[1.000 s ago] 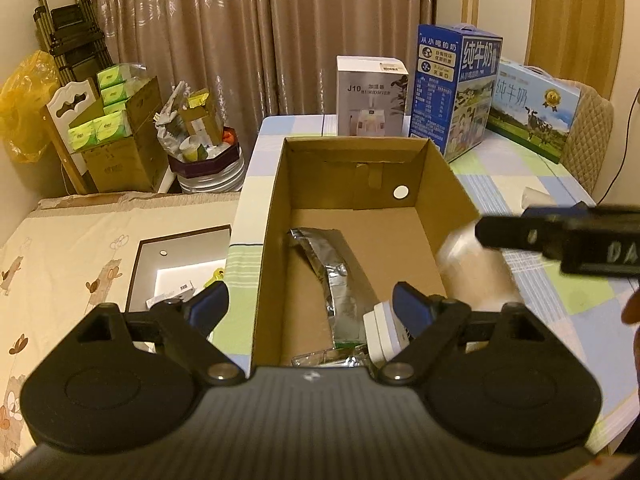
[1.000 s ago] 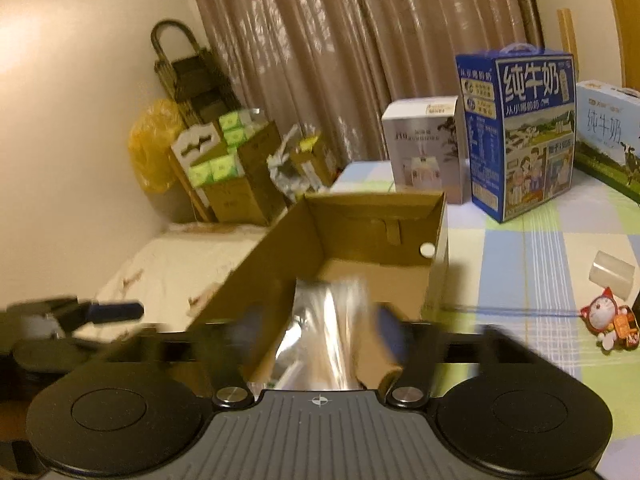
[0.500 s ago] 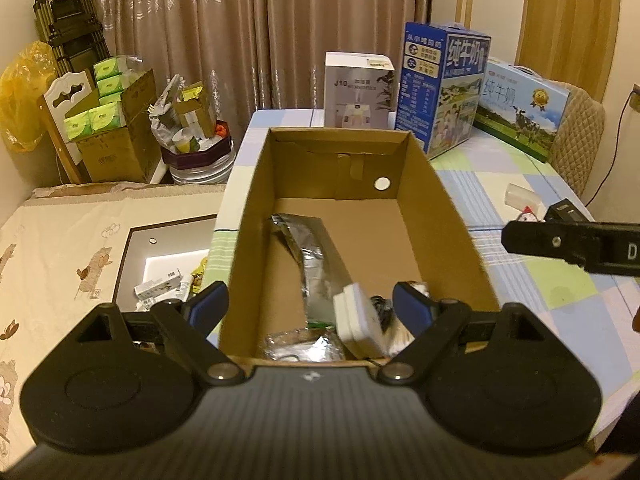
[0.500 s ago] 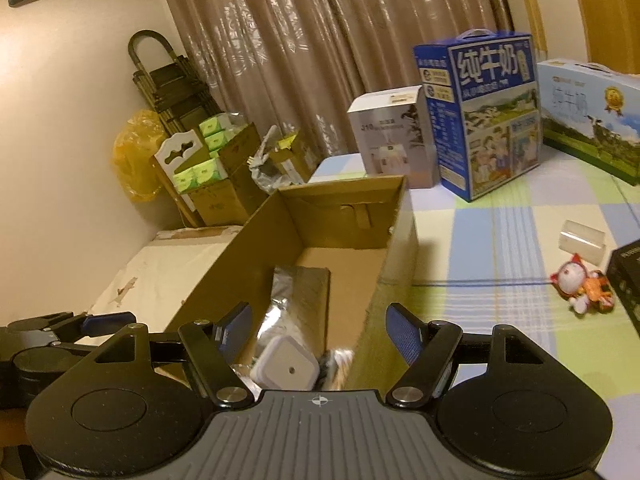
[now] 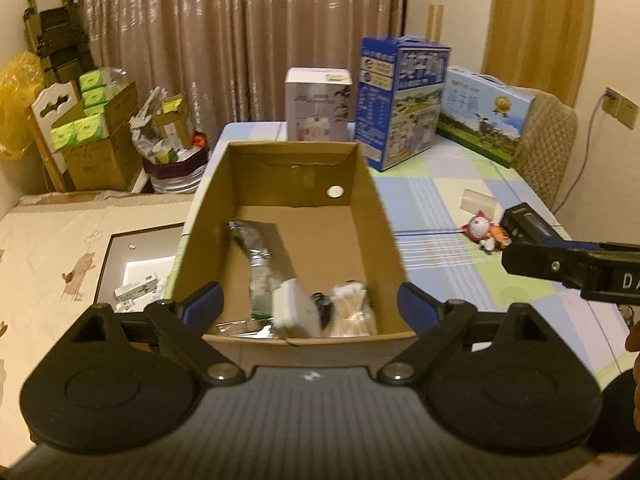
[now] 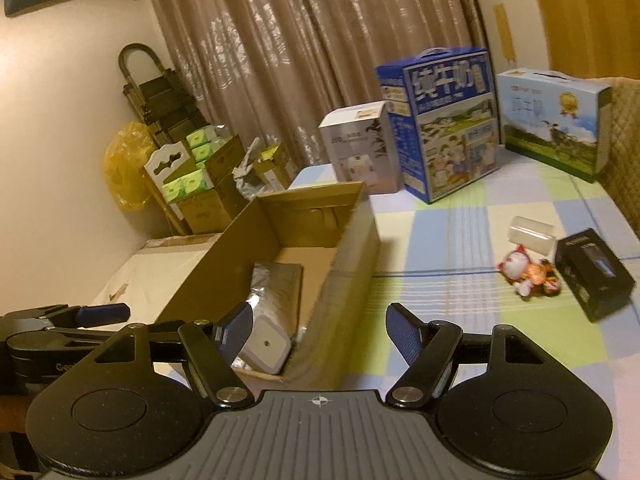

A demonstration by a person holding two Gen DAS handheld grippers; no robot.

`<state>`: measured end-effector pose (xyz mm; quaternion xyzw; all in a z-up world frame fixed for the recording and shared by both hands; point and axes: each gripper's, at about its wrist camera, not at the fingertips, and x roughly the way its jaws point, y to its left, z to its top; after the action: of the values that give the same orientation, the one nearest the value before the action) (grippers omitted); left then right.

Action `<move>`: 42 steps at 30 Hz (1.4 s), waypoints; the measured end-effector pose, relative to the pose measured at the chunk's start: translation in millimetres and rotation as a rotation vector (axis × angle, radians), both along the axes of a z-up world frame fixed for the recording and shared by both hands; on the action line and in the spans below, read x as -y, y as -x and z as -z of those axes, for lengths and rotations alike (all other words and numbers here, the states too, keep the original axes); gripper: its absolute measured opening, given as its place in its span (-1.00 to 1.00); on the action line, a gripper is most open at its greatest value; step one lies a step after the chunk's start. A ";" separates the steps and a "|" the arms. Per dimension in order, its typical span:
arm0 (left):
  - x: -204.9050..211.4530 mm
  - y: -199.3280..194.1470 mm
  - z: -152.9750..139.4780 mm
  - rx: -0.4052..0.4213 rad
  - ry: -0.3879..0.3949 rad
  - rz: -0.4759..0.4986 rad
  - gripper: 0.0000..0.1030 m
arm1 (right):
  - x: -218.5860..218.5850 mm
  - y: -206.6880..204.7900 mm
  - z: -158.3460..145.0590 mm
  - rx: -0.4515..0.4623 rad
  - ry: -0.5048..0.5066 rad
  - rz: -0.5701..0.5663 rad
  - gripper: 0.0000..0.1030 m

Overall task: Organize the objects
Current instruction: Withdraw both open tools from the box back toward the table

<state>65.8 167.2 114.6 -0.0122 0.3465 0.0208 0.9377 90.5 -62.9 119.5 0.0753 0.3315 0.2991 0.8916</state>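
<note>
Nearest in the left wrist view, the left gripper (image 5: pixel 310 306) hangs over the near end of the open cardboard box (image 5: pixel 382 216), nothing between its blue pads; its jaws have just been opening and now stand wide apart. The right gripper (image 6: pixel 320 332) is also spread with nothing held, poised over the box's near right corner, one finger above the box's inside and the other above the checked tablecloth (image 6: pixel 448 240).

The box sits along the left edge of the table. At its near end lie a white square adapter (image 5: pixel 294 308), a dark cable (image 5: pixel 322 304) just beside it and a pale bundle of what look like cotton swabs (image 5: pixel 352 312); the blur hides finer detail. A silver foil pouch (image 5: pixel 262 256) stretches from there toward the middle of the box floor, with another crumpled foil piece (image 5: pixel 240 326) against the near wall.

Out on the cloth near the right edge of the table, a small lucky-cat figurine (image 6: pixel 528 276) lies touching or just beside a black rectangular box (image 6: pixel 594 272), with a clear plastic case (image 6: pixel 530 234) just behind the cat.

At the far edge of the table stand a white humidifier carton (image 5: pixel 318 106), a tall blue milk carton (image 5: pixel 404 100) and a lower light-blue milk gift box (image 5: pixel 484 114), before brown curtains (image 5: pixel 240 36).
</note>
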 end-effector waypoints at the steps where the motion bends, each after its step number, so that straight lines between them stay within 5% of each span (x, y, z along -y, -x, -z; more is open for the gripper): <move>1: 4.9 1.4 -1.8 0.005 0.000 0.005 0.83 | 6.3 3.0 -0.4 0.000 -0.002 0.007 0.38; 5: 28.4 6.4 -9.1 0.037 0.014 0.033 0.98 | 35.5 11.8 0.0 0.003 0.008 0.050 0.38; 20: 124.2 -9.1 -9.3 0.044 0.034 0.177 0.98 | 157.3 32.4 11.2 -0.026 0.024 0.266 0.37; 42: 203.6 -101.8 55.4 -0.014 -0.005 0.257 0.98 | 235.1 -27.9 46.7 -0.061 0.051 0.379 0.38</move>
<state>167.6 -36.4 59.3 0.0350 0.3516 -0.0985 0.9303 118.4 -298.0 72.8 0.1230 0.3460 0.1150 0.9230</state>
